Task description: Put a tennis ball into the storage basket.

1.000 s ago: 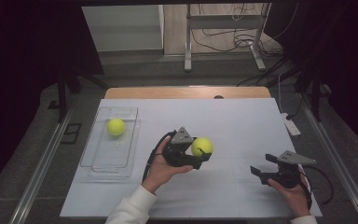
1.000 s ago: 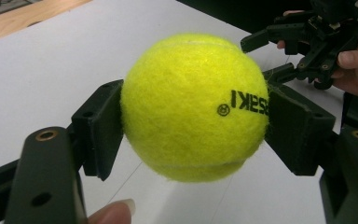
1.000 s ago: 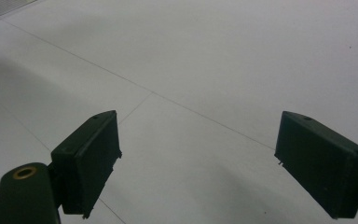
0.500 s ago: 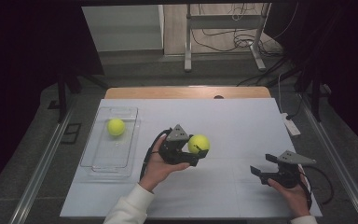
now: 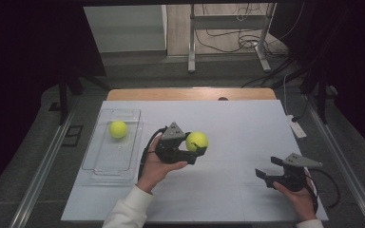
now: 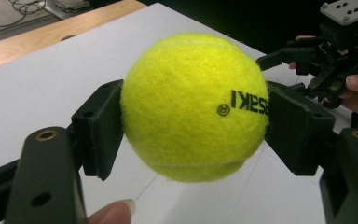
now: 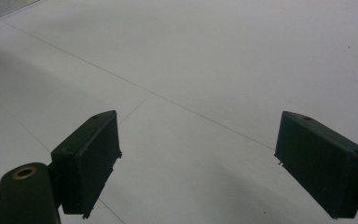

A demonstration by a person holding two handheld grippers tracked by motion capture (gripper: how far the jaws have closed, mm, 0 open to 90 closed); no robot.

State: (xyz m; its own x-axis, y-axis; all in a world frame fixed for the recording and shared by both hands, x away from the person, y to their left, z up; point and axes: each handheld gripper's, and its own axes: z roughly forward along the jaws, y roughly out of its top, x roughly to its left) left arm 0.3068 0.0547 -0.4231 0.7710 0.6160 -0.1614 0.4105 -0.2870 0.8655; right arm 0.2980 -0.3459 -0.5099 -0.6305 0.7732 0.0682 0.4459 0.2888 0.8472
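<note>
My left gripper [image 5: 196, 146] is shut on a yellow tennis ball [image 5: 196, 141] and holds it above the middle of the white table. In the left gripper view the ball [image 6: 195, 105] sits squeezed between both black pads, its printed lettering facing the camera. A second tennis ball [image 5: 118, 129] lies in the far end of a clear plastic tray [image 5: 105, 161] at the table's left. My right gripper [image 5: 268, 170] hovers low at the front right, open, with only bare table between its jaws in the right gripper view [image 7: 198, 163].
The white tabletop [image 5: 237, 123] has a wooden strip [image 5: 190, 94] along its far edge. A small white object [image 5: 297, 129] lies at the right edge. Metal stand legs and cables occupy the floor beyond. In the left gripper view the right gripper [image 6: 335, 60] appears at top right.
My left gripper has carried the ball slightly left and up over the table's middle. The right gripper has stayed where it was.
</note>
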